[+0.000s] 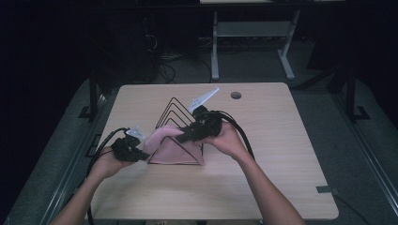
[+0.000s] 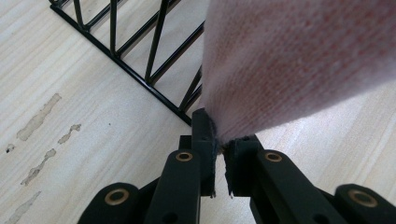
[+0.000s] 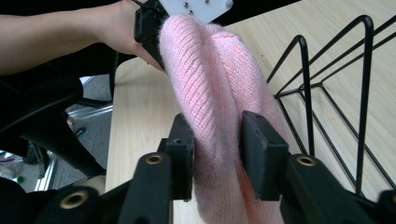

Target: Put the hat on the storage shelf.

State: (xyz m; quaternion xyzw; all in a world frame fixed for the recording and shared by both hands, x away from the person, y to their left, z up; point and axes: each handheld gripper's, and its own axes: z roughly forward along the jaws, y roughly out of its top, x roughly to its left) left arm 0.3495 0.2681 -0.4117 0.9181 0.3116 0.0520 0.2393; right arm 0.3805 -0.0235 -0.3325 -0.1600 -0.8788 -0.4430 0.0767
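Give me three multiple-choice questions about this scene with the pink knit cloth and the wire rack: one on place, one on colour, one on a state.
1. Where does the wire rack stand?
A. on the table
B. on the floor
C. on a shelf

2. What colour is the knit cloth?
A. blue
B. pink
C. green

3. How is the left gripper?
A. wide open, holding nothing
B. lying on the table
C. shut on the cloth's edge

Answers: 1 A, the rack's base rests on the wooden table. 2 B, pink knit shows in all three views. 3 C, its jaws pinch the cloth's edge.
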